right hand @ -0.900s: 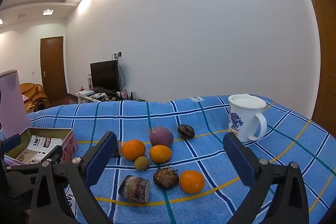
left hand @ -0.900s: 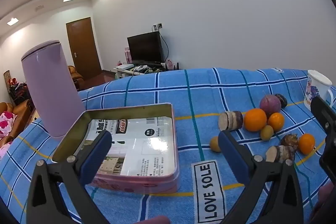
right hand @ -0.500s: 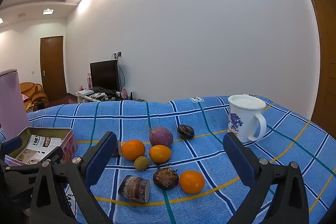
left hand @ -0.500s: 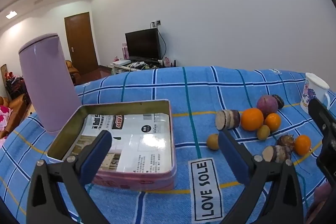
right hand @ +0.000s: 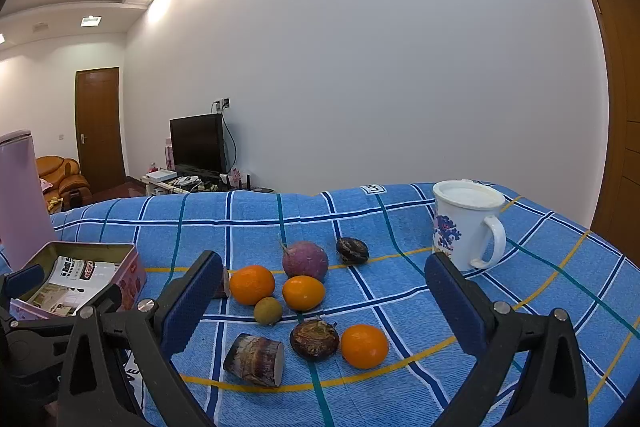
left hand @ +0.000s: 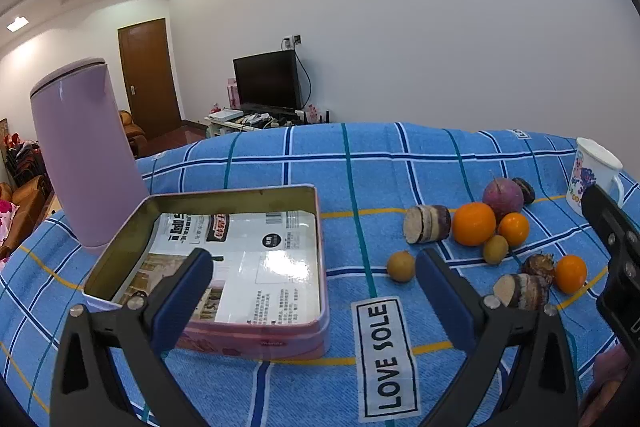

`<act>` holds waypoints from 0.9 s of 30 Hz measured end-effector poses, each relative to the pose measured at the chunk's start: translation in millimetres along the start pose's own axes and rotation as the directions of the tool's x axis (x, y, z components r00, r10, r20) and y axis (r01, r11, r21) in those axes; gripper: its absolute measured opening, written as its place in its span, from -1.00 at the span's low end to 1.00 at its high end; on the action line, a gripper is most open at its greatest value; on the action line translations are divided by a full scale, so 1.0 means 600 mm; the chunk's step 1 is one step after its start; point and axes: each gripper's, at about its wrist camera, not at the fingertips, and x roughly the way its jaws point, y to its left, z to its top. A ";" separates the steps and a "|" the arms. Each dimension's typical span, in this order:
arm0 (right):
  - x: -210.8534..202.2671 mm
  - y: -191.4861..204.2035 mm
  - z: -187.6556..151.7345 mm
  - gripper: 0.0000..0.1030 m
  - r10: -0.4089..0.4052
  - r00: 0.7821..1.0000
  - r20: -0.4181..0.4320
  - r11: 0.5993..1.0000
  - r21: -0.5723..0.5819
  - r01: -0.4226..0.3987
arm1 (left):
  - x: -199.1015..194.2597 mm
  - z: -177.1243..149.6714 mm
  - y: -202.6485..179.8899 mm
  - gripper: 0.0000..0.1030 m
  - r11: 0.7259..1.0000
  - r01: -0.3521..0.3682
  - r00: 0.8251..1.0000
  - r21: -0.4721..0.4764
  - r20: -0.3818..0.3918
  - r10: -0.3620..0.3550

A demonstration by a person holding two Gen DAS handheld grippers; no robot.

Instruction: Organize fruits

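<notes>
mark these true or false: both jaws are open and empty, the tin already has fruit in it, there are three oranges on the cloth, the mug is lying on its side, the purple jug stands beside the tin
1. Both sets of jaws open and empty: true, for the left gripper and the right gripper.
2. The tin has fruit in it: false, only printed paper lies inside.
3. Three oranges on the cloth: true.
4. The mug lies on its side: false, it stands upright.
5. The purple jug stands beside the tin: true.
</notes>
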 end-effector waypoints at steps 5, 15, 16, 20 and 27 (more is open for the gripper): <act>0.000 0.000 0.000 0.97 0.000 1.000 0.001 1.000 0.000 0.000 | 0.002 -0.001 0.000 1.00 1.000 0.002 1.000 -0.001 -0.003 -0.002; 0.001 0.003 -0.001 0.97 0.009 1.000 -0.004 1.000 -0.006 -0.009 | 0.002 -0.004 0.001 1.00 1.000 0.007 1.000 0.001 -0.002 -0.007; 0.001 0.003 -0.001 0.97 0.011 1.000 -0.005 1.000 -0.005 -0.011 | 0.002 -0.004 0.001 1.00 1.000 0.006 1.000 0.001 -0.001 -0.006; 0.001 0.003 -0.002 0.97 0.011 1.000 -0.005 1.000 -0.005 -0.011 | 0.002 -0.004 0.001 1.00 1.000 0.007 1.000 0.001 -0.002 -0.007; 0.003 0.001 -0.002 0.97 0.009 1.000 -0.008 1.000 0.002 -0.009 | 0.002 -0.004 -0.002 1.00 1.000 0.010 1.000 0.002 -0.003 -0.010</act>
